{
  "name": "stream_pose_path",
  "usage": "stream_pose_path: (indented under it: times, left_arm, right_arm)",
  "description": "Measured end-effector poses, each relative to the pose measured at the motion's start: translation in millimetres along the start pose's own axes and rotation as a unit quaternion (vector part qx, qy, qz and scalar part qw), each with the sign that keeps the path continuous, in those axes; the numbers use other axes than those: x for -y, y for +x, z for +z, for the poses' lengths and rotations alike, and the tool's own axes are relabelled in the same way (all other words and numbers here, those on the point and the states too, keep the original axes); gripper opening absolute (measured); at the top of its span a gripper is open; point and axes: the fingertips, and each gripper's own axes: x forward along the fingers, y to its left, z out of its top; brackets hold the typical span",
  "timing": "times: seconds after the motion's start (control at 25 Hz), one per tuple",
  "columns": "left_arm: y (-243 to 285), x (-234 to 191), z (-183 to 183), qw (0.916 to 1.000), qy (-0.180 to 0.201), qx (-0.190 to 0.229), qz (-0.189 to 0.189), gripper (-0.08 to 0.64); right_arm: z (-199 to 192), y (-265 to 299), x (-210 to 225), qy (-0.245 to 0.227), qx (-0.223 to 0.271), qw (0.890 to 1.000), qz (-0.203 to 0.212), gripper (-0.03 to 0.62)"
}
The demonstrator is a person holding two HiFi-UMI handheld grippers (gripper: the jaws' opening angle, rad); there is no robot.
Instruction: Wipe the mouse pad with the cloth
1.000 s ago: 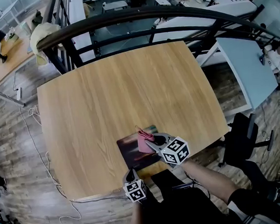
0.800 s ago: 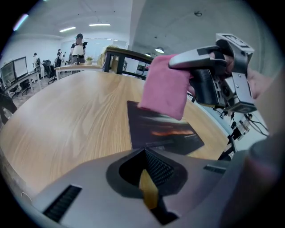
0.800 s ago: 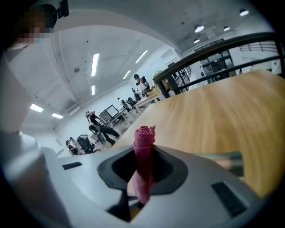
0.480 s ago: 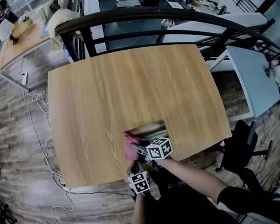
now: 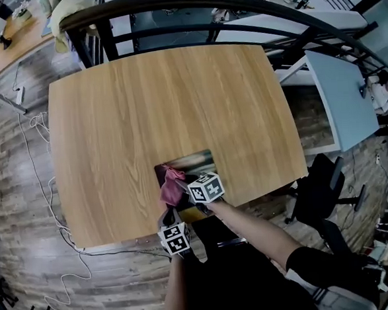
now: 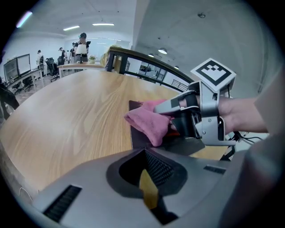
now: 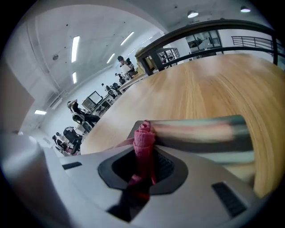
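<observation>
A dark mouse pad (image 5: pixel 193 163) lies near the front edge of the wooden table (image 5: pixel 144 108). My right gripper (image 5: pixel 181 193) is shut on a bunched pink cloth (image 5: pixel 171 186), which sits over the pad's left edge. In the right gripper view the cloth (image 7: pixel 144 138) stands rolled between the jaws, with the pad (image 7: pixel 200 133) stretching away behind it. The left gripper view shows the cloth (image 6: pixel 149 125) hanging from the right gripper (image 6: pixel 171 111) above the pad (image 6: pixel 139 139). My left gripper (image 5: pixel 167 219) rests at the pad's near left corner, jaws together with nothing seen in them.
A black railing (image 5: pixel 170 7) runs along the table's far side. A black office chair (image 5: pixel 319 188) stands at the right, beside a pale blue table (image 5: pixel 338 88). White cable (image 5: pixel 39 162) trails over the floor at the left. People sit at distant desks (image 7: pixel 84 113).
My right gripper has dragged the cloth from the middle of the pad to its left edge. The left gripper stayed by the table's front edge.
</observation>
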Motion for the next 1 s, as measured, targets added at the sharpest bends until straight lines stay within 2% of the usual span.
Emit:
stream_pose_path:
  times: [0.32, 0.68, 1.0]
  left_arm:
    - [-1.8, 0.5, 0.2, 0.9999, 0.001, -0.012, 0.004, 0.023]
    - [-0.5, -3.3, 0.0, 0.9998, 0.006, -0.018, 0.01, 0.023]
    - [-1.0, -5.3, -1.2, 0.9995, 0.006, -0.022, 0.022, 0.023]
  right_arm:
    - [-2.9, -14.5, 20.5, -0.026, -0.012, 0.999, -0.021, 0.071]
    - [-8.9, -42.4, 59.9, -0.019, -0.005, 0.999, -0.039, 0.072]
    - [-12.4, -68.4, 95.5, -0.032, -0.008, 0.998, -0.059, 0.072]
